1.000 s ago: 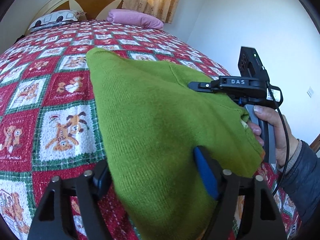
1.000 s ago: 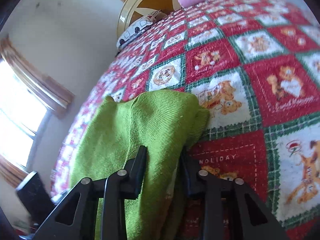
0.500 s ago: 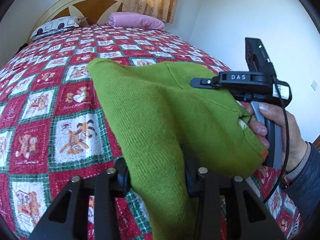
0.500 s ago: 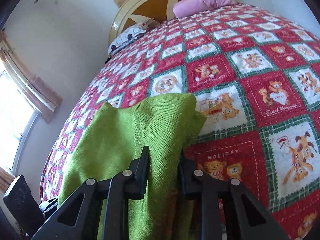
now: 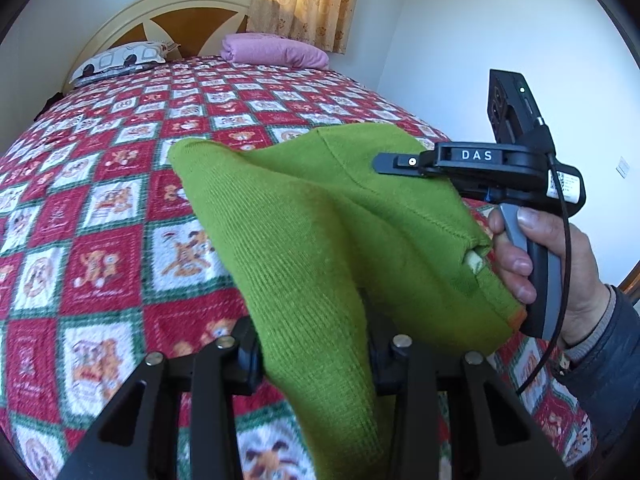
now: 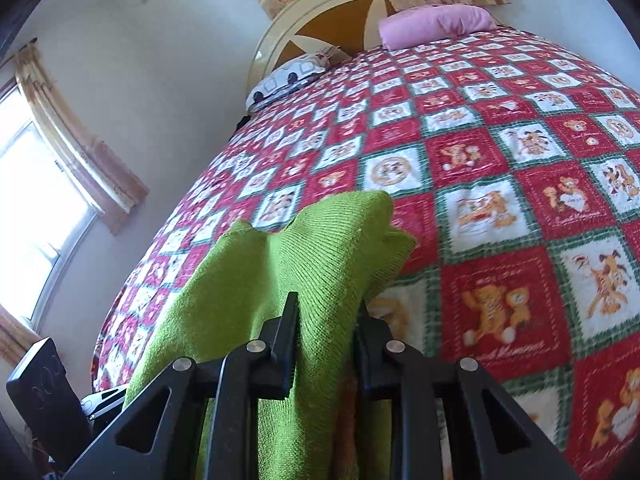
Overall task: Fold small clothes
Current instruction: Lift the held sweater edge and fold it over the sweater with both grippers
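My left gripper pinches the green sweater | my right gripper clamps its other edge | sweater hangs above the quilt

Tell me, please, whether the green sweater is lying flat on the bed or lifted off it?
Lifted. The green sweater hangs bunched between the left gripper and right gripper, both clamped on its fabric, above the quilt.

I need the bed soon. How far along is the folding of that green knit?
Nothing looks folded yet. In hand: the left tool and right tool each pinch the green knit garment, which hangs bunched between them above the quilt. Left: every fold, then laying it flat on the quilt.
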